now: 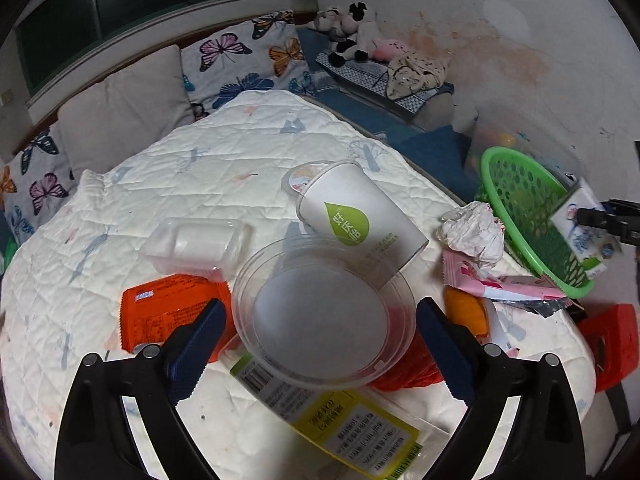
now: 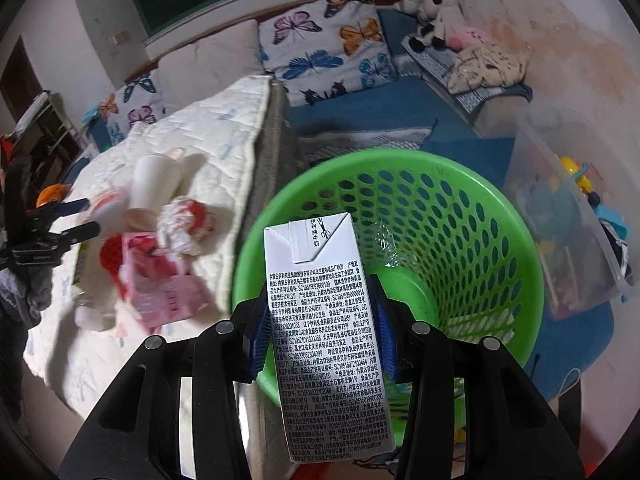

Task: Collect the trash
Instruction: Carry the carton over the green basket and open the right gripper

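On a quilted bed (image 1: pixel 168 184) strewn with litter, the left gripper (image 1: pixel 320 344) is seen spread wide, nothing clasped; a clear plastic bowl (image 1: pixel 324 312) lies squarely between its blue pads (image 1: pixel 200 344), which stand to either side without touching it, a paper cup (image 1: pixel 356 220) toppled just beyond the bowl's far rim; further right a crumpled tissue (image 1: pixel 474 232) is set near the bed's edge; at the right, a milk carton (image 2: pixel 324 328) is held clenched in the right gripper (image 2: pixel 320 336), its long axis running forward along the fingers, its far end poised above the mouth of the green basket (image 2: pixel 460 216) beside the bed; release over the basket is judged the coming move, the right hand being the nearer.
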Action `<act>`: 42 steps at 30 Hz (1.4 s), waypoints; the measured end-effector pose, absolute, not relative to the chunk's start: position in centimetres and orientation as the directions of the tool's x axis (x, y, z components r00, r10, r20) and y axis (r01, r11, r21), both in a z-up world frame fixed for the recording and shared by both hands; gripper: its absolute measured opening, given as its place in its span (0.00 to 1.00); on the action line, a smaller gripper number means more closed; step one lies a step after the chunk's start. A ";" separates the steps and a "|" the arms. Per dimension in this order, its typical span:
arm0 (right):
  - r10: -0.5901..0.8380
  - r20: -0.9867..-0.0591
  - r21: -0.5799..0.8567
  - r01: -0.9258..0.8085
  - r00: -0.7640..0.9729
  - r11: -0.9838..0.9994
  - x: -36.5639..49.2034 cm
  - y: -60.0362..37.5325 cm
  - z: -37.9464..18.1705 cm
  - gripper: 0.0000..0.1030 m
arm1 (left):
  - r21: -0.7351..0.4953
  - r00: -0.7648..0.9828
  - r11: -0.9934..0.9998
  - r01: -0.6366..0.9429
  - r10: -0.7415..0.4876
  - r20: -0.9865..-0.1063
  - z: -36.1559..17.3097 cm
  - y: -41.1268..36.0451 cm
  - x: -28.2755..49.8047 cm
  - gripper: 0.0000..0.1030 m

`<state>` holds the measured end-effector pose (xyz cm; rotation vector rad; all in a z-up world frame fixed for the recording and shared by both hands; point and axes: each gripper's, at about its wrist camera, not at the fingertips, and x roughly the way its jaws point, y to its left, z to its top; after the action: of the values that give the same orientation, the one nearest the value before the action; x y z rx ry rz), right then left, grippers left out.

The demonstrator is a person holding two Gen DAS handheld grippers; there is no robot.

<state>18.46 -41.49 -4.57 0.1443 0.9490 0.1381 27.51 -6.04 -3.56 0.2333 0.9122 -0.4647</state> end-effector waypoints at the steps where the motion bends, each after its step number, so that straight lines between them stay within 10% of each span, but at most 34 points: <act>1: 0.175 -0.806 0.181 -0.046 0.565 0.982 19.0 -41.7 -5.2 0.44 | -0.005 0.518 0.872 0.489 -0.295 -0.803 -3.7 -6.0 27.6 0.90; 42: 0.084 -0.886 0.105 0.020 0.456 0.994 22.0 -41.5 -11.6 0.44 | -0.036 0.627 0.888 0.458 -0.352 -0.695 1.2 -5.0 26.4 0.87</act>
<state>21.96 -41.53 -11.62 0.1053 1.0970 0.0398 26.42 -5.04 1.18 0.1494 0.7622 -0.4666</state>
